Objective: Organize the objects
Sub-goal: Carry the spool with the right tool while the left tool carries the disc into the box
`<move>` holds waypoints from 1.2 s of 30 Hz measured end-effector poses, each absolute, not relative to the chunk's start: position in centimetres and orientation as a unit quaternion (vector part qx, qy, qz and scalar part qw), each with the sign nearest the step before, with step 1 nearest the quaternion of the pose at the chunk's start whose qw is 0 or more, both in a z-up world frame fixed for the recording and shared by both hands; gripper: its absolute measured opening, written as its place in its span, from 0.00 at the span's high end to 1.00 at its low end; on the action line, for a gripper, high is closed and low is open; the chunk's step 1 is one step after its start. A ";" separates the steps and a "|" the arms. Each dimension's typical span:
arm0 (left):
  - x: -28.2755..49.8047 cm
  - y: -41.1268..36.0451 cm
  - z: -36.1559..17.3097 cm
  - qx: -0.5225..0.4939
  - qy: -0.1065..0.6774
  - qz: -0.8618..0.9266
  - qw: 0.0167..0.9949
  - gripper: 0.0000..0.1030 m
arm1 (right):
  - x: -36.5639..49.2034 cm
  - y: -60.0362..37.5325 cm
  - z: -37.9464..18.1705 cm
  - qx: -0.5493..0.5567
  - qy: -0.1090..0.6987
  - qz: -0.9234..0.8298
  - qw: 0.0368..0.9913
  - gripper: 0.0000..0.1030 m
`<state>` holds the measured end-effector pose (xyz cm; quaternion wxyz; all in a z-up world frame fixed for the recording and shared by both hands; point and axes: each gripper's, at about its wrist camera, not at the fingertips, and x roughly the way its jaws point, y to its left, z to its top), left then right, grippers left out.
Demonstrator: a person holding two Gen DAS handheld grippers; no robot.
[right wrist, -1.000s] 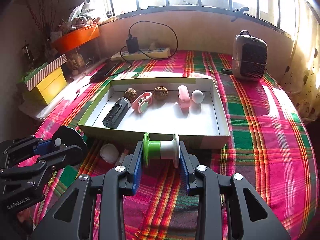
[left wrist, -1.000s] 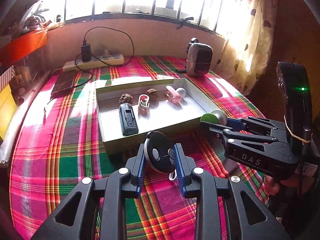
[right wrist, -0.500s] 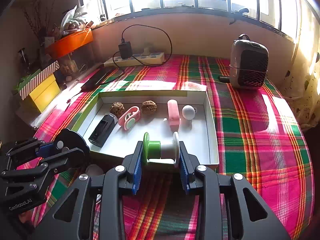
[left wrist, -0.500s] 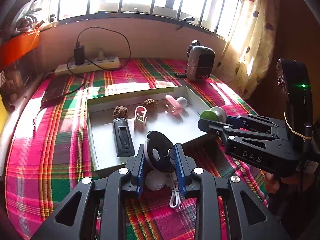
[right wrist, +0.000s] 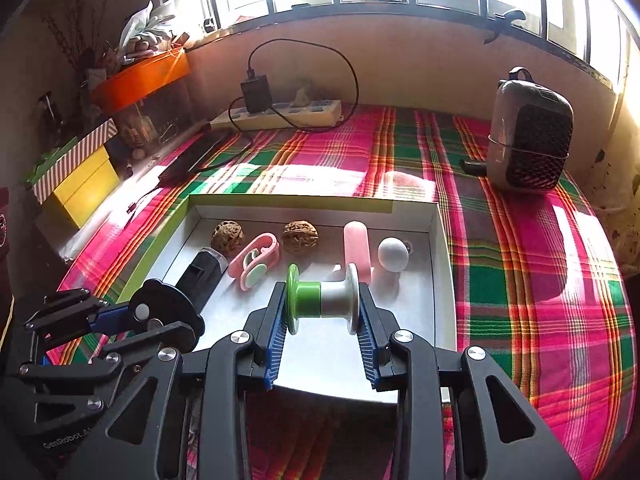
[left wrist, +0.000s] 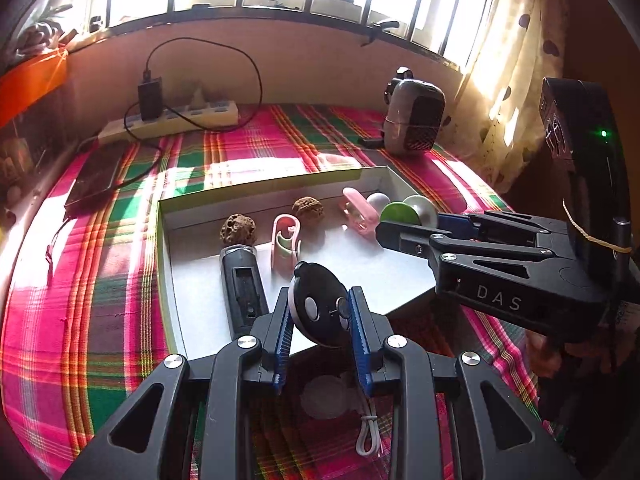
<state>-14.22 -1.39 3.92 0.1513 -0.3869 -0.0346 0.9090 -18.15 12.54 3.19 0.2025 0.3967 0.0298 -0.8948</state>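
My left gripper point(left wrist: 320, 316) is shut on a black round disc point(left wrist: 318, 308) and holds it over the near edge of the white shallow box point(left wrist: 280, 186). My right gripper point(right wrist: 322, 306) is shut on a green and white spool point(right wrist: 322, 300) and holds it above the box floor point(right wrist: 400, 320). The box holds two walnuts point(right wrist: 227, 237), a pink clip point(right wrist: 256, 258), a black device point(right wrist: 200, 276), a pink bar point(right wrist: 355, 248) and a white ball point(right wrist: 393, 254). The right gripper also shows in the left wrist view point(left wrist: 408, 216), and the left gripper in the right wrist view point(right wrist: 156, 316).
A white round case and a white cable loop point(left wrist: 368, 428) lie on the plaid cloth under my left gripper. A small heater point(right wrist: 528, 140) stands at the back right. A power strip point(right wrist: 280, 114) with a charger and a dark phone point(left wrist: 94, 178) lie at the back left.
Both grippers have moved forward with their objects, from in front of the box to over it. The white case and cable have come into view below my left gripper.
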 end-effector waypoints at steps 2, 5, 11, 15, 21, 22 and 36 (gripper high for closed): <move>-14.6 -1.3 3.7 -0.390 -0.035 0.908 0.151 0.76 | -18.6 12.4 3.0 0.401 0.032 -0.892 0.205 0.67; -15.1 -1.2 3.5 -0.391 -0.034 0.907 0.150 0.76 | -19.4 12.2 2.6 0.408 0.030 -0.888 0.212 0.67; -16.0 -1.0 2.9 -0.400 -0.029 0.904 0.148 0.76 | -20.9 11.6 2.2 0.417 0.034 -0.880 0.224 0.67; -16.6 -0.9 2.5 -0.406 -0.028 0.902 0.146 0.76 | -21.5 11.3 1.8 0.423 0.037 -0.875 0.233 0.67; -17.1 -1.1 2.1 -0.413 -0.027 0.900 0.139 0.76 | -22.1 10.8 1.0 0.431 0.042 -0.870 0.237 0.67; -17.2 -1.1 2.1 -0.414 -0.027 0.899 0.139 0.76 | -22.1 10.7 0.9 0.432 0.043 -0.870 0.235 0.67; -17.6 -1.0 1.6 -0.417 -0.025 0.898 0.135 0.76 | -23.0 10.5 0.1 0.436 0.053 -0.871 0.221 0.67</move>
